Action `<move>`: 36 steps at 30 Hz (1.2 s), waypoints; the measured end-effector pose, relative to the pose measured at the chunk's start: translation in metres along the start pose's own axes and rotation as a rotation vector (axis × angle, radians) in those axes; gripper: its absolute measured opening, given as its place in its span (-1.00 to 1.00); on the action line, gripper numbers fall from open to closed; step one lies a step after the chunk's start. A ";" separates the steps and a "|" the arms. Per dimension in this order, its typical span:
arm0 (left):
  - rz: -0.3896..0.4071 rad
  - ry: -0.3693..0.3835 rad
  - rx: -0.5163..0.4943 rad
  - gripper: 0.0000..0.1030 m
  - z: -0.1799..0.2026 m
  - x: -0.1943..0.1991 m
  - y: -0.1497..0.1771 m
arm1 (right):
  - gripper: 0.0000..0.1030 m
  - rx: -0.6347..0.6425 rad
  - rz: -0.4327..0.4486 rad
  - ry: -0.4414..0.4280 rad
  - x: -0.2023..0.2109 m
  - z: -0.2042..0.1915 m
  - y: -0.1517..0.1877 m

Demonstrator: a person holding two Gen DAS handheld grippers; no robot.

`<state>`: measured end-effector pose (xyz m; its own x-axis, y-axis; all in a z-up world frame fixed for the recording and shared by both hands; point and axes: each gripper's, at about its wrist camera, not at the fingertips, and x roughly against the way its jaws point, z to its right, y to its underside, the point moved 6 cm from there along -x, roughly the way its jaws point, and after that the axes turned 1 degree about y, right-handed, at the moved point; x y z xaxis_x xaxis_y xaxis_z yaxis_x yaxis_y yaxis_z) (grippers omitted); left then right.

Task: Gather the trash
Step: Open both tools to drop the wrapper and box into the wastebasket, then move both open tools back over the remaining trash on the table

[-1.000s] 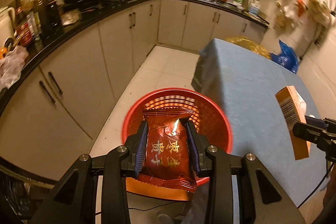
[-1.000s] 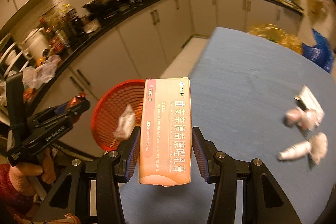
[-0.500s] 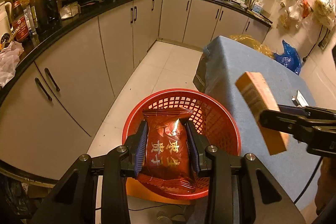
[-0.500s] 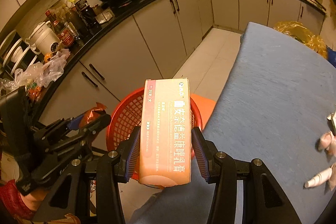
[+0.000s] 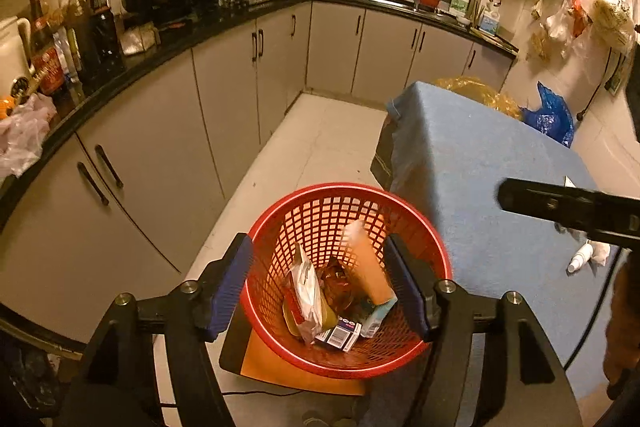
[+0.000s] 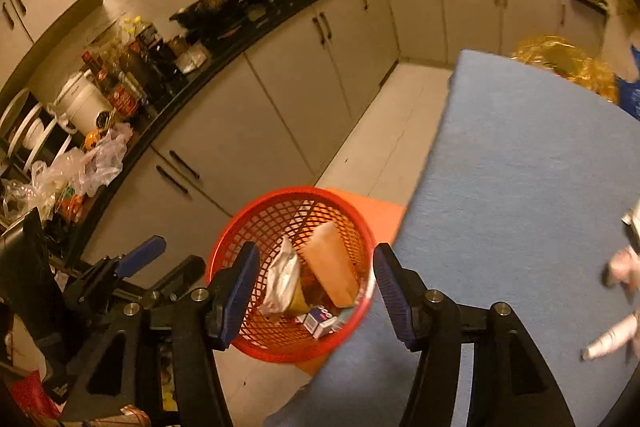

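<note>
Both tools hang over the red basket, which stands on an orange board on the floor just beside the blue-covered bench. The left tool has its blue pads spread and its jaws are opening, with nothing gripped between them; through the gap I look straight down into the basket. The right tool is the same: jaws opening, pads well apart, nothing pressed between them. Inside the basket an orange carton is blurred and tilted, its lower end down among the other rubbish and its upper end leaning toward the far wall of mesh. Beside it sits a crumpled silver wrapper, and between the two a dark red snack packet lies low in the heap. A small blue and white box rests at the near side of the basket floor. On the bench, well away from the basket, a small white tube and some crumpled pale scraps lie near the right edge.
</note>
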<state>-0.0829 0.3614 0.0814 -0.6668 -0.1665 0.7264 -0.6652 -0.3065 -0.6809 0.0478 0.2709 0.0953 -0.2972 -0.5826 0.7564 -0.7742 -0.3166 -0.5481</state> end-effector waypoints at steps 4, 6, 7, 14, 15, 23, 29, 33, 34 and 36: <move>0.014 -0.019 -0.027 0.39 0.016 0.012 0.006 | 0.27 -0.024 0.021 0.048 0.028 0.018 0.026; 0.009 -0.020 -0.054 0.44 0.027 0.014 0.010 | 0.27 -0.053 0.013 0.069 0.036 0.029 0.040; 0.004 -0.016 -0.066 0.45 0.034 0.014 0.012 | 0.27 -0.076 0.004 0.070 0.040 0.035 0.048; -0.013 0.007 -0.119 0.46 0.066 0.014 0.015 | 0.27 -0.114 0.006 0.094 0.066 0.061 0.071; -0.014 0.006 -0.125 0.46 0.071 0.015 0.016 | 0.27 -0.115 0.010 0.097 0.069 0.062 0.072; -0.004 -0.001 -0.187 0.46 0.109 0.026 0.019 | 0.27 -0.132 0.034 0.108 0.099 0.081 0.085; 0.029 -0.004 -0.219 0.46 0.135 0.041 0.012 | 0.27 -0.145 0.067 0.112 0.125 0.100 0.088; 0.044 -0.011 -0.243 0.46 0.153 0.051 0.013 | 0.27 -0.144 0.085 0.104 0.138 0.108 0.091; 0.047 -0.014 -0.251 0.46 0.158 0.054 0.013 | 0.27 -0.147 0.088 0.101 0.141 0.111 0.092; 0.052 -0.017 -0.265 0.47 0.166 0.058 0.014 | 0.27 -0.153 0.093 0.096 0.146 0.116 0.094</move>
<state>-0.0753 0.1921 0.1297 -0.6982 -0.1923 0.6896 -0.6962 -0.0418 -0.7166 -0.0035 0.0690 0.1133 -0.4174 -0.5275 0.7400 -0.8148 -0.1434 -0.5618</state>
